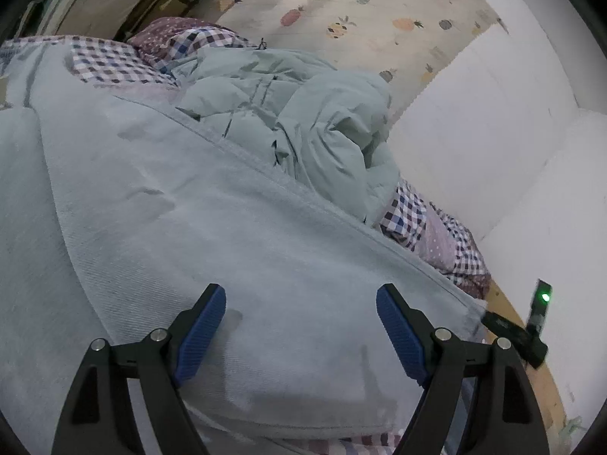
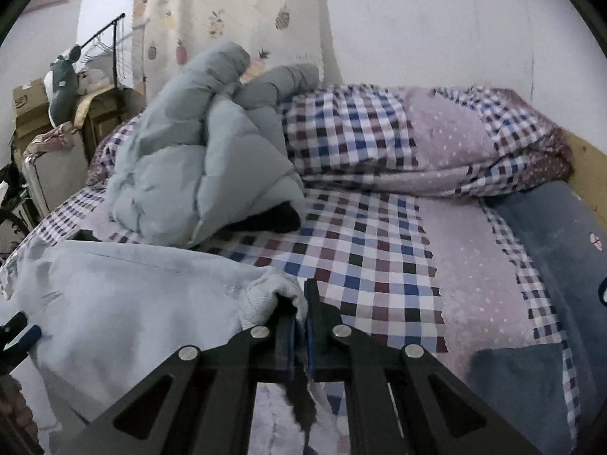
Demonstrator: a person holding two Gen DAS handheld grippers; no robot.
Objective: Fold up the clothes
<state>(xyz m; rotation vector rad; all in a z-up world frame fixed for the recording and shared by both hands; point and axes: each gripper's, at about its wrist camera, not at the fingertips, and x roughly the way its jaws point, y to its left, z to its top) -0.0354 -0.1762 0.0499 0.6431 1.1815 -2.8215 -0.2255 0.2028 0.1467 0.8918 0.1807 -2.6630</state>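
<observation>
A pale blue garment (image 1: 212, 220) of twill cloth lies spread over the bed. My left gripper (image 1: 301, 299) hovers over it, its blue pads wide apart and nothing between them. In the right wrist view the same pale blue garment (image 2: 125, 295) stretches away to the left, and my right gripper (image 2: 301, 303) is shut on a bunched edge of it, cloth hanging between and below the pads. The other gripper's tip (image 2: 22, 331) shows at the left edge of that view.
A pale green puffer jacket (image 1: 311, 121) (image 2: 197, 159) lies crumpled at the back of the bed. The checked bed sheet (image 2: 379, 265) and a folded checked quilt (image 2: 417, 140) cover the rest. A white wall (image 1: 493, 132), a fruit-print curtain (image 1: 341, 3), boxes (image 2: 30, 110).
</observation>
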